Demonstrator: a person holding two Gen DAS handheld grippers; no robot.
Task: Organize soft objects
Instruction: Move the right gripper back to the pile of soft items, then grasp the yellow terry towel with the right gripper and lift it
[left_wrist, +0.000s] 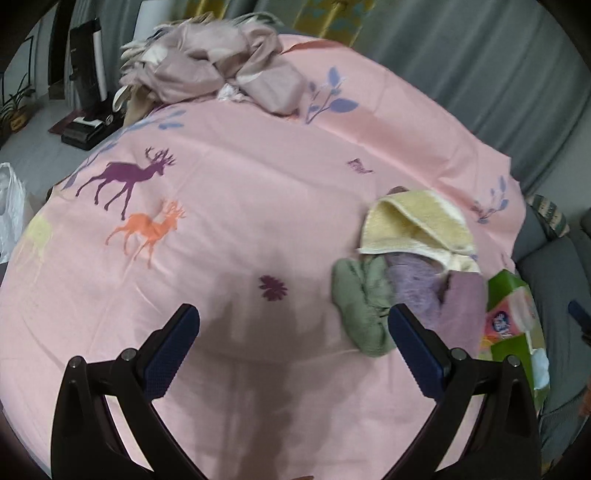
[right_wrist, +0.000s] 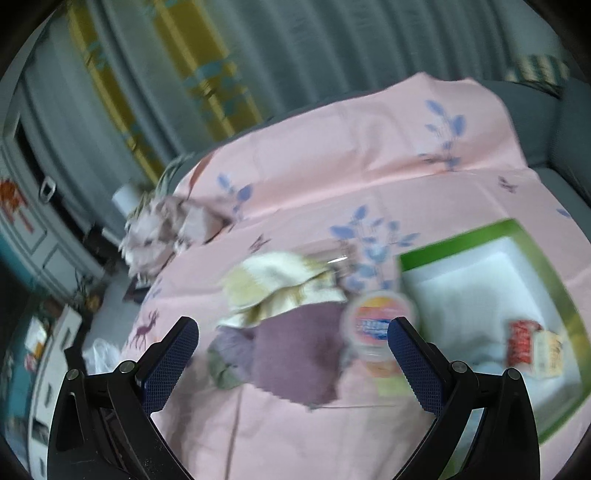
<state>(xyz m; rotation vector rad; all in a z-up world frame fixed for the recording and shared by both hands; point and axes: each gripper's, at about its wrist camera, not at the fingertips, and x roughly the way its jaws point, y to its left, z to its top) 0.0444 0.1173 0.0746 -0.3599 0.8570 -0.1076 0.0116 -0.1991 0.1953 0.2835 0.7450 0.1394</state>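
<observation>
A pink sheet (left_wrist: 258, 229) printed with deer was spread over the bed, and a green box (right_wrist: 554, 295) lay open at its right side. Beside the box a small heap of cloths was bunched: a yellow towel (left_wrist: 413, 225) on top, a purple cloth (right_wrist: 299, 354) and a green cloth (left_wrist: 360, 306) below. These were judged light, limp and unbreakable, best pinched at a raised fold. The left tongs (left_wrist: 293, 328) and right tongs (right_wrist: 293, 332) were both held wide apart, gripping and touching nothing.

Both wrist views look down over the pink sheet (left_wrist: 258, 221); each shows the yellow towel (left_wrist: 417, 225), nearer and seemingly blurred from the right.
</observation>
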